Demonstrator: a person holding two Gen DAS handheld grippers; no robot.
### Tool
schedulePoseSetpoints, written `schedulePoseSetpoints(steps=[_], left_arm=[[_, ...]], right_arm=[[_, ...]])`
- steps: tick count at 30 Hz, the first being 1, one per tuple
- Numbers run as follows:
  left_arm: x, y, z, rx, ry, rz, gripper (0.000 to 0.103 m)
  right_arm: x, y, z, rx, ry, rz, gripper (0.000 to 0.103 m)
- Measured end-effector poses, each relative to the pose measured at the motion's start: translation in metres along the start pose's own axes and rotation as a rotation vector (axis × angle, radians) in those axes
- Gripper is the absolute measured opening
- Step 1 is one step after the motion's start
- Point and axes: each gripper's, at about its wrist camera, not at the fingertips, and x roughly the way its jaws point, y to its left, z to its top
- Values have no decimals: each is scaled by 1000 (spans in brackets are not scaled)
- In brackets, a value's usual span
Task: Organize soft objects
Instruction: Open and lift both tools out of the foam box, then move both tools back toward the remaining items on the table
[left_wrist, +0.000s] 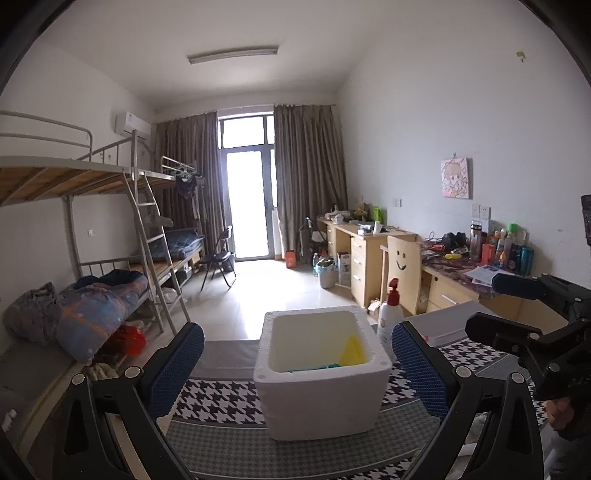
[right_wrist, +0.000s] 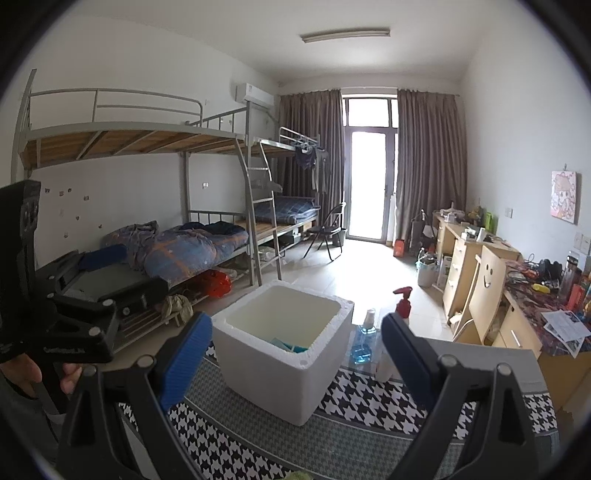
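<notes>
Blue-padded fingers (left_wrist: 173, 365) of my left gripper (left_wrist: 295, 369) frame the near view, spread wide with nothing between them. Just beyond them a white foam box (left_wrist: 321, 398) stands upright on the houndstooth cloth (left_wrist: 218, 402) that covers the bench. Inside the box, low against its far right corner, a yellow soft piece (left_wrist: 352, 350) leans on the wall, and a teal piece (left_wrist: 317, 367) lies flat beside it on the bottom.

On my right, my right gripper (right_wrist: 295, 350) is also spread wide and holds nothing, its black frame showing at the right edge of the left view. From that side the box sits slightly left of centre, and only the teal piece shows inside. Behind the box stand a white pump bottle with a red top (left_wrist: 391, 314) and a clear bottle of blue liquid (right_wrist: 364, 341), both close to its far right side.
</notes>
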Motion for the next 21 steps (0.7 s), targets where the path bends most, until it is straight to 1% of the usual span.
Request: schedulePoseSetpoints(steps=[6,16,21], left_arm=[[-10,-7,-8,5,-8,-12,102],[-18,-20,-26,-6,-7,-69,102],[-21,-25,-34,-2,-21,-53,102]], right_arm=[[-9,-4,-9,18,-6,-8,95],[-25,-7,-28,37,-17,-47,95],[-34,-9,-37,50,-28,-53,95]])
